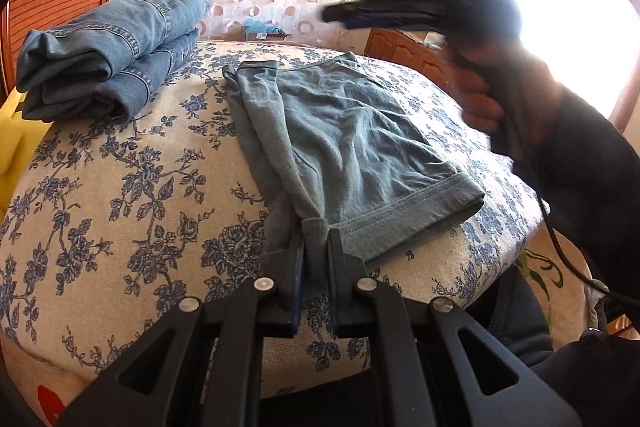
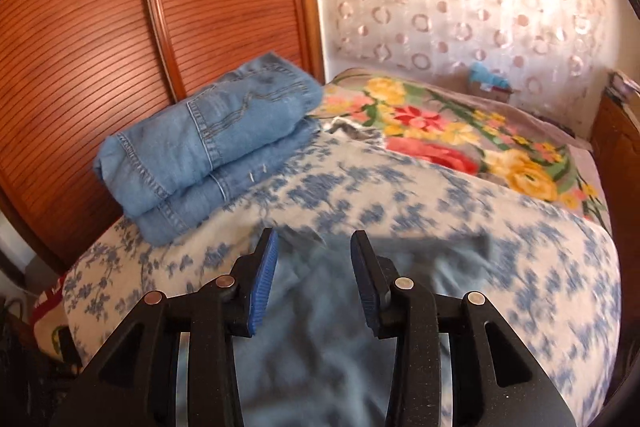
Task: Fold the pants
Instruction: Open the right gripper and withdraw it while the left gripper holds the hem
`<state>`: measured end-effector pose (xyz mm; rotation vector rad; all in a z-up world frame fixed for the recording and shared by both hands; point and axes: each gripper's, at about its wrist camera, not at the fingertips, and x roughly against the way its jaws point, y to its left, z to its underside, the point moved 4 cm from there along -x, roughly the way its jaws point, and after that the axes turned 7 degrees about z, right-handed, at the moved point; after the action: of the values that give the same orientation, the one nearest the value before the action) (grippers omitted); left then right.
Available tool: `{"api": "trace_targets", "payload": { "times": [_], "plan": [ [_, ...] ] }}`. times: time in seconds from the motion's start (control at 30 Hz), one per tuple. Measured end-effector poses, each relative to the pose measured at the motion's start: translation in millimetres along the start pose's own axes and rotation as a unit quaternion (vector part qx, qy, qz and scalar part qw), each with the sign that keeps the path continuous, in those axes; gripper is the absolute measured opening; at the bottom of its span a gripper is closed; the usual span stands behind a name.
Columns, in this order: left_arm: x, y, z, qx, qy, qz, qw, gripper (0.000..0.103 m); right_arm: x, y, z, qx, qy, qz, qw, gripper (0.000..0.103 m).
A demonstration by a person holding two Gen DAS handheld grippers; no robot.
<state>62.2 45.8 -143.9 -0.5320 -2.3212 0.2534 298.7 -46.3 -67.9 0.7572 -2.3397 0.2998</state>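
While left fingers point(image 1: 316, 247) pinch the grey-blue pants point(image 1: 352, 131), right fingers point(image 2: 314, 259) gape empty.

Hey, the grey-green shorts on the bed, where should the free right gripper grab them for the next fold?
Probably the hemmed leg end nearest the right side. The grey-green shorts lie flat, and the left gripper already pinches the near corner. That hem is thick and stands slightly off the bedcover, so come in low from the right.
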Motion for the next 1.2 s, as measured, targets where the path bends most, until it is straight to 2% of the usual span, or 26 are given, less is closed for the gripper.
{"api": "trace_targets", "payload": {
  "times": [0.13,0.3,0.5,0.67,0.93,1.2],
  "plan": [
    [0,-2,-2,-0.002,-0.002,-0.004,1.0,0.007,29,-15,33,-0.007,-0.003,0.019,1.0,0.038],
    [7,-2,-6,0.0,-0.014,-0.006,0.9999,0.007,46,-28,83,-0.017,0.023,0.05,0.998,0.037],
    [1,-3,-4,-0.008,0.001,-0.015,0.9999,0.007,74,-32,126,-0.04,0.028,0.042,0.998,0.037],
    [1,-1,-2,0.0,0.002,-0.016,0.9999,0.007,87,-31,135,-0.049,0.021,0.043,0.998,0.037],
    [-2,0,2,-0.001,0.009,-0.024,0.9997,0.007,76,-7,139,-0.039,0.021,0.026,0.999,0.037],
    [-3,-1,3,-0.008,0.009,-0.03,0.9995,0.007,72,-1,159,-0.028,0.045,0.034,0.998,0.037]
  ]
}}
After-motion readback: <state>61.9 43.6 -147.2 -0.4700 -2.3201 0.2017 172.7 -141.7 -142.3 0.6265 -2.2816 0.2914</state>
